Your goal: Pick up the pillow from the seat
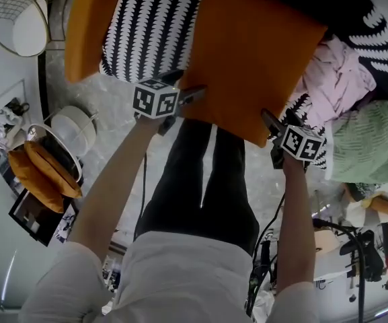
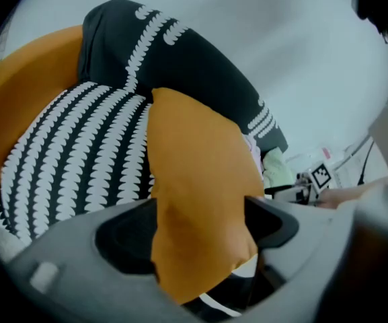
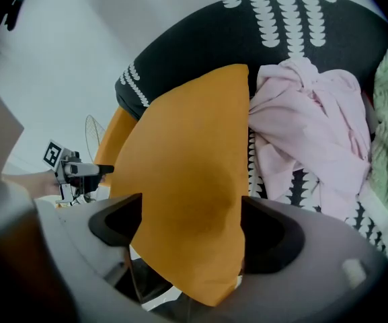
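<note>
An orange pillow (image 1: 247, 59) lies tilted on the seat, leaning on a black-and-white patterned cushion (image 1: 153, 25). My left gripper (image 1: 188, 99) is at the pillow's near left corner, my right gripper (image 1: 274, 123) at its near right corner. Through the left gripper view, that corner of the pillow (image 2: 200, 180) fills the gap of the left gripper (image 2: 200, 231), whose jaws stand wide and do not pinch it. The right gripper view is alike: the pillow (image 3: 187, 180) sits between the wide jaws of the right gripper (image 3: 190, 227). Both grippers are open.
A pink cloth (image 1: 338, 79) and a green cloth (image 1: 368, 140) lie on the seat to the right of the pillow. Another orange cushion (image 1: 93, 19) is at the seat's left. On the floor at left stand a wire basket (image 1: 15, 19) and a round basket with an orange cushion (image 1: 42, 170).
</note>
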Demonstrator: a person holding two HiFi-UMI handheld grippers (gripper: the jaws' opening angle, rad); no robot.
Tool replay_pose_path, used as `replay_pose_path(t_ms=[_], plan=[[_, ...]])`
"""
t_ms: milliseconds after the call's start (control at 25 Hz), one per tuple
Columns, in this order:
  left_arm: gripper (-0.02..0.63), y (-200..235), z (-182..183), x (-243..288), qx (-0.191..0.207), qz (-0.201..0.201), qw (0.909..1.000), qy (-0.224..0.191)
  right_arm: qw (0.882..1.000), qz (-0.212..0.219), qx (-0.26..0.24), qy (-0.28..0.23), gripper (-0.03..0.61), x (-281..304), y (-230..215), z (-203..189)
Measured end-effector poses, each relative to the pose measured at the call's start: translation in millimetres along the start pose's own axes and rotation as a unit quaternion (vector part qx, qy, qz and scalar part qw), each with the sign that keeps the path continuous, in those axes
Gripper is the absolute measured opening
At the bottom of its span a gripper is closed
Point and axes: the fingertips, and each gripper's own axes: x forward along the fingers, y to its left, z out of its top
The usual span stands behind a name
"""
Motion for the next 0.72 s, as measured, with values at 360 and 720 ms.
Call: replay_pose_path(t_ms=[360,720], plan=[[0.462,15.0,-25.3,59.7,0.016,-0.036,0.9958,0.083,0.999,0.028,0.002,0.021,0.522,44.3,-17.5,-0.7],[0.344,21.6,-36.3,74.9,0.040,-0.028,0.9974,0.053,0.999,-0.003,-0.040,0.016,0.426,70.7,-12.6,-13.7]])
